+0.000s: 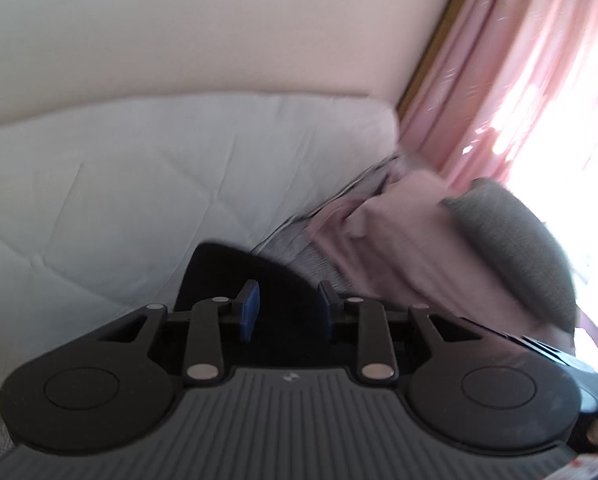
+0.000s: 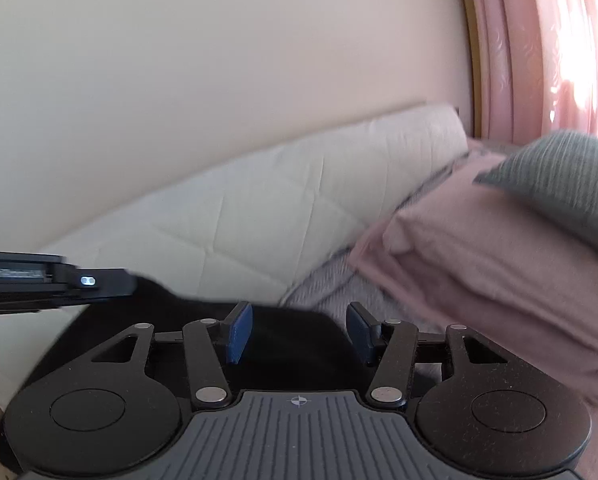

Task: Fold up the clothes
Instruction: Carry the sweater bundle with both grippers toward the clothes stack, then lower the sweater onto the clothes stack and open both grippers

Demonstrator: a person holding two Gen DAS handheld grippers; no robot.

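Clearly, both grippers stood with their tongs apart and nothing between the blue pads: the left gripper (image 1: 289, 310) and the right gripper (image 2: 299, 334) each hovered over a black garment (image 2: 295, 344) spread on the quilted white mattress (image 2: 259, 208). At about 3 o'clock in the right wrist view lay a pile of clothes: a folded pink garment (image 2: 479, 264) with a grey ribbed piece (image 2: 559, 176) on top, beside the pink curtain (image 1: 519, 80). The black cloth looked soft, light and limp, likely to sag and slide; a pinch at an edge or corner, 1 per gripper, seemed the best hold.
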